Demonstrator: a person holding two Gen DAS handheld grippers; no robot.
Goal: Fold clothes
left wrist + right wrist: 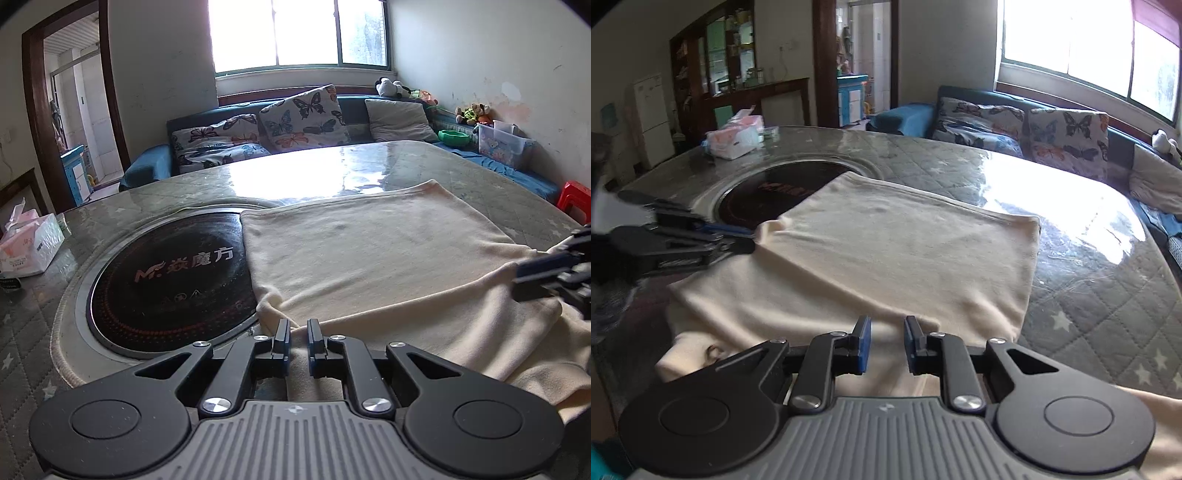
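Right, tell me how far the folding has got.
Done: the cream garment lies doubled over on the table. In hand: the left gripper pinches its corner; the right gripper, jaws slightly apart, sits at the near edge. Left: loose cloth near the table edge remains unfolded.

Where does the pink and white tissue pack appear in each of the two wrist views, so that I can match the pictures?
Left wrist view: the tissue pack lies at the far left edge, on the table left of the round black cooktop.
Right wrist view: the tissue pack lies upper left, at the table's far edge, beyond the cooktop.
Shared landmark: the cooktop, partly covered by the cream cloth.
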